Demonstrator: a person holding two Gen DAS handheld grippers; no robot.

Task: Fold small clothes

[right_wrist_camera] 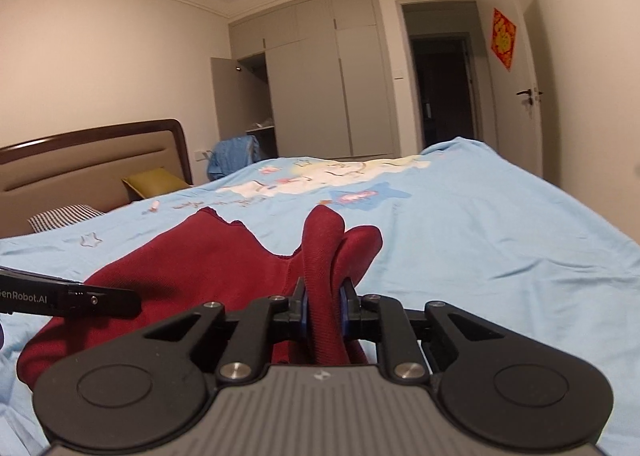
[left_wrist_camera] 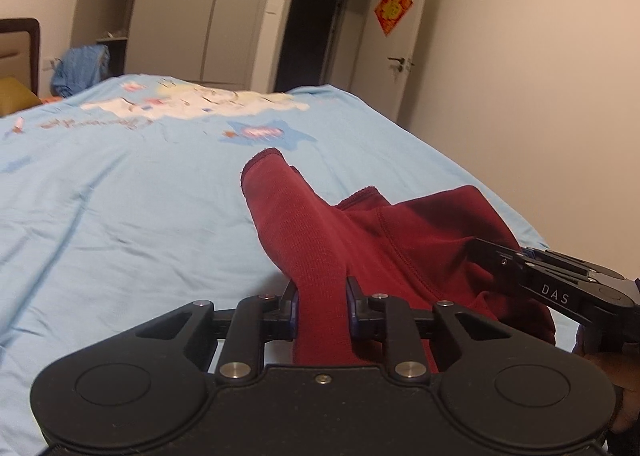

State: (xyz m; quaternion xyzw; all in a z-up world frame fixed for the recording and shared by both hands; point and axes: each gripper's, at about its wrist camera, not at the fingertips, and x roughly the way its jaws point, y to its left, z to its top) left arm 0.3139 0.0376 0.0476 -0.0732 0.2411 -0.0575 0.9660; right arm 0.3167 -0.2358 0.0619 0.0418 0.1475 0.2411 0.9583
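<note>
Left wrist view: the left gripper pinches the red garment; the right gripper likewise clamps it, bedspread ahead.

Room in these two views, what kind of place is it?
A home bedroom, almost certainly. A bed with a padded headboard fills most of the right wrist view, a built-in wardrobe lines the far wall, and a red garment lies on the bed.
</note>
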